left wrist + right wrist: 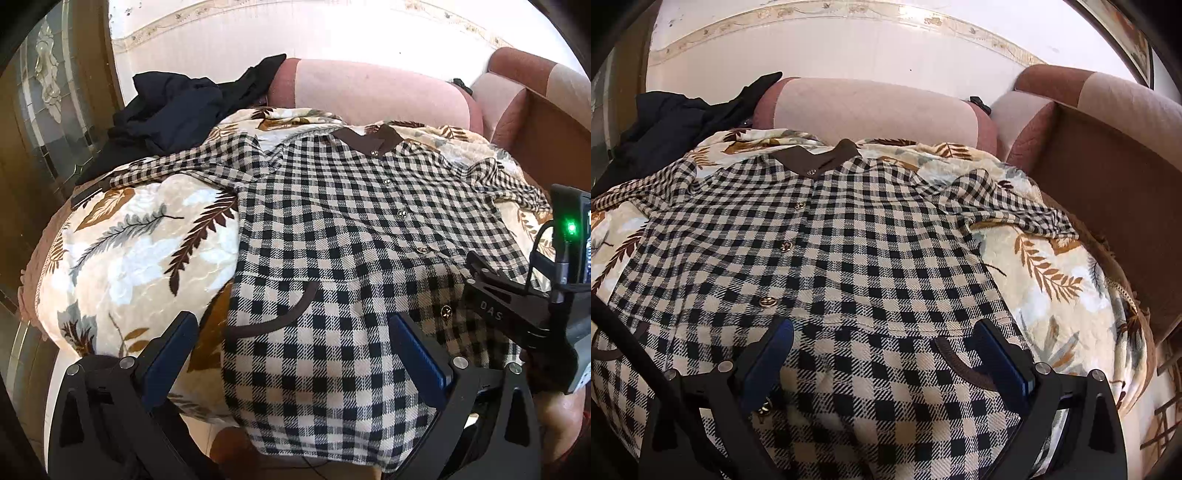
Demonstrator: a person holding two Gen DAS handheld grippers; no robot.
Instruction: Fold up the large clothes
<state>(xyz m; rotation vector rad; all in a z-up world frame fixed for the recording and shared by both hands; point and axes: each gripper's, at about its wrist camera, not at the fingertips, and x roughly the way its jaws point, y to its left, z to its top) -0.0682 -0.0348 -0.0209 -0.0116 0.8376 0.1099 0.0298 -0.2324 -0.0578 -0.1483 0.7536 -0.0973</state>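
Far left corner of the sofa: dark garment (173,110), crumpled in a heap, touching the left sleeve of the checked coat (332,236).

Leaf-print blanket (129,240) covers the sofa seat (871,107); the coat lies on it front side up, buttoned, brown collar (373,138) toward the backrest, hem hanging over the front edge. Left sleeve stretched out toward the dark garment; right sleeve (1008,203) bunched and folded near the right edge of the blanket.

Left gripper (295,350): fingers wide apart, holding nothing, over the coat's lower left part by the curved pocket trim (273,317); left finger over blanket, right finger over coat.

Right gripper (882,362): fingers wide apart, empty, over the lower right front of the coat; right finger beside a curved pocket trim.

Brown armrest panel (1108,177) at the right end.
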